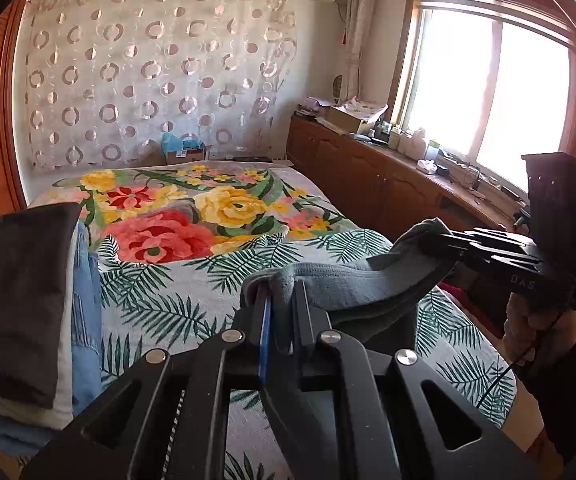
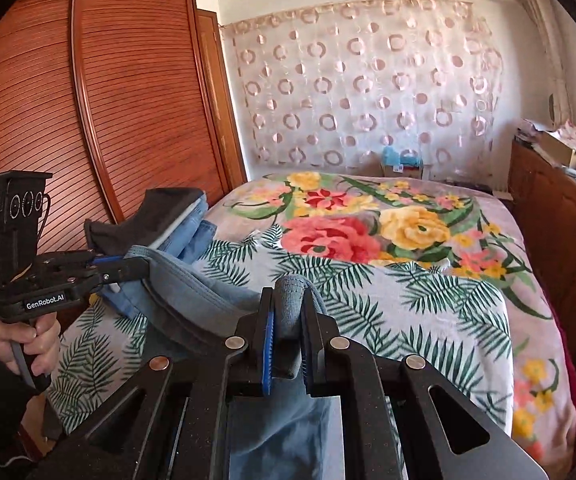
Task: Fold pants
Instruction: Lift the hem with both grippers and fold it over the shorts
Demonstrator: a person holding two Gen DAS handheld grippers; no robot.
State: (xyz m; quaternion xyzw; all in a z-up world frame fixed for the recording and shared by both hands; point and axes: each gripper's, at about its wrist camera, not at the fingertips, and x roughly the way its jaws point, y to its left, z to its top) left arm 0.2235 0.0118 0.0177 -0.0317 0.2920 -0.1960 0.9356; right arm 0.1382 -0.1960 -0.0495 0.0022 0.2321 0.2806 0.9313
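Grey-blue pants (image 1: 352,284) hang in the air above the bed, stretched between my two grippers. My left gripper (image 1: 277,286) is shut on one end of the waistband; it also shows in the right wrist view (image 2: 135,266). My right gripper (image 2: 290,304) is shut on the other end, a thick bunch of the fabric (image 2: 290,300); it also shows in the left wrist view (image 1: 432,236). The rest of the pants (image 2: 199,300) droops below and between the grippers, its lower part hidden under them.
The bed has a floral blanket (image 1: 191,216). A pile of folded clothes (image 1: 31,312), dark on top, blue below, lies at the bed's left side. A wooden wardrobe (image 2: 87,100) stands left. A low cabinet (image 1: 388,176) with clutter runs under the window at right.
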